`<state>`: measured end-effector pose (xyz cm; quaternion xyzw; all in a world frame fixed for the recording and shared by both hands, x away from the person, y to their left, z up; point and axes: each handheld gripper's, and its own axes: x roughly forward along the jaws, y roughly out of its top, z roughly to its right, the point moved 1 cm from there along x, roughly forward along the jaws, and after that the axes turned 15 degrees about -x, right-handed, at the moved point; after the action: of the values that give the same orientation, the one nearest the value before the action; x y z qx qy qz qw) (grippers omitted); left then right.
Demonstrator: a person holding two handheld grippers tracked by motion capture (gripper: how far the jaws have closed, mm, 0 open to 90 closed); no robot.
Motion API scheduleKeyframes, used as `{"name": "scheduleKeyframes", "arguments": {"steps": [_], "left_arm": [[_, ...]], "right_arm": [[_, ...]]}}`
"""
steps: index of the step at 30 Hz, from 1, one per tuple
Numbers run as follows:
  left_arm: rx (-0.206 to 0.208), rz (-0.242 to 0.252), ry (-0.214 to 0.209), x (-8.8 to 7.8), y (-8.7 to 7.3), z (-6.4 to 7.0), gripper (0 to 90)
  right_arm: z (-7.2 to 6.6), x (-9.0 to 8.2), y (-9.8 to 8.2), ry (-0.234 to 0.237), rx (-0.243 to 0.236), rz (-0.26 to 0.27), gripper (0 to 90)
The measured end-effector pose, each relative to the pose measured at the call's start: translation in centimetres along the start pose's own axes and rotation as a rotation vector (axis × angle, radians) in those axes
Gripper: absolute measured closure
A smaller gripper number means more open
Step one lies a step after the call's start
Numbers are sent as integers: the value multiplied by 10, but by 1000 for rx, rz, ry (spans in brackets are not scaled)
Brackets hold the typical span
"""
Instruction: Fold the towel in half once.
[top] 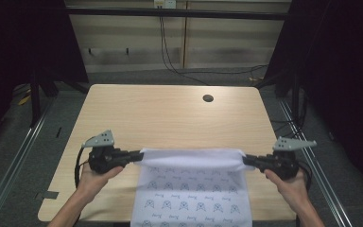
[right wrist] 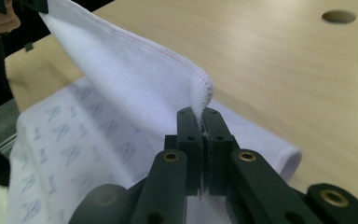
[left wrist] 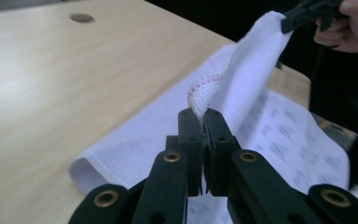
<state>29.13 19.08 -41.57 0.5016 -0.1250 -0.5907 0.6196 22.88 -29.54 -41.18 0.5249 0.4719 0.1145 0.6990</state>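
Printed white cloth (top: 194, 189) held at two corners over the near half of the wooden table (top: 170, 113).

I see my left gripper (top: 134, 156) at 9 o'clock of the cloth, its jaws clamped tight on the stitched corner, the hem (left wrist: 205, 86) rising out from between them. I see my right gripper (top: 246, 160) at 3 o'clock, its jaws likewise pinched on the opposite corner. The folded edge is stretched between the two grippers, lifted off the table; the patterned part lies flat toward 6 o'clock, running over the near edge. A round cable hole (top: 208, 98) sits at 12 o'clock, well apart.
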Motion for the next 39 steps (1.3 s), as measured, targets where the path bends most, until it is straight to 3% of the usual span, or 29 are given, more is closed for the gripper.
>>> {"name": "scheduleKeyframes", "arguments": {"steps": [1, 2, 3, 4, 6, 7, 8, 9, 10, 12, 13, 14, 16, 19, 25, 27, 29, 30, 33, 36, 39], "left_arm": [[2, -36, -6, 0, -16, 6, 874], [2, -36, -6, 0, -16, 6, 875], [-14, -84, -20, 4, -33, 9, 875], [-14, -84, -20, 4, -33, 9, 874], [-34, -134, -29, 11, -51, 10, 874], [-42, -196, -4, 18, -67, 8, 872], [-60, -228, -6, 22, -73, 7, 872], [-60, -228, -6, 22, -73, 7, 872], [-78, -268, -3, 26, -79, 3, 871], [-88, -288, 8, 29, -82, -1, 872], [-88, -288, 8, 29, -82, -1, 872], [-97, -329, 23, 36, -86, -3, 872], [-81, -357, 38, 41, -88, -3, 872], [-89, -352, 34, 43, -86, -5, 866], [-88, -325, 62, 48, -80, -16, 868], [-72, -312, 99, 52, -70, -27, 869], [-73, -295, 107, 54, -67, -31, 869], [-70, -285, 116, 58, -59, -42, 868], [-91, -265, 129, 62, -52, -53, 869], [-109, -240, 147, 70, -39, -71, 869], [-114, -221, 163, 73, -34, -78, 869]], "right_arm": [[-7, -2, -7, 12, 5, -5, 878], [-14, -3, -13, 21, 9, -21, 878], [-21, -3, -19, 30, 7, -41, 878], [-27, -2, -26, 42, 11, -66, 878], [-31, 0, -33, 53, 18, -82, 878], [-37, 6, -47, 70, 39, -114, 878], [-38, 9, -54, 73, 42, -132, 878], [-38, 9, -54, 73, 42, -132, 878], [-40, 18, -66, 87, 75, -171, 878], [-42, 25, -71, 87, 64, -225, 877], [-42, 27, -72, 89, 72, -240, 878], [-42, 29, -73, 85, 72, -251, 878], [-42, 29, -72, 85, 69, -255, 878], [-42, 35, -76, 87, 71, -294, 878], [-35, 43, -73, 77, 64, -298, 879], [-25, 53, -68, 61, 61, -290, 879], [-22, 57, -65, 46, 57, -299, 880], [-13, 65, -61, 33, 52, -292, 879], [-4, 71, -57, 24, 56, -289, 879], [16, 85, -51, 17, 67, -284, 879], [25, 92, -47, 8, 66, -281, 879]]}}
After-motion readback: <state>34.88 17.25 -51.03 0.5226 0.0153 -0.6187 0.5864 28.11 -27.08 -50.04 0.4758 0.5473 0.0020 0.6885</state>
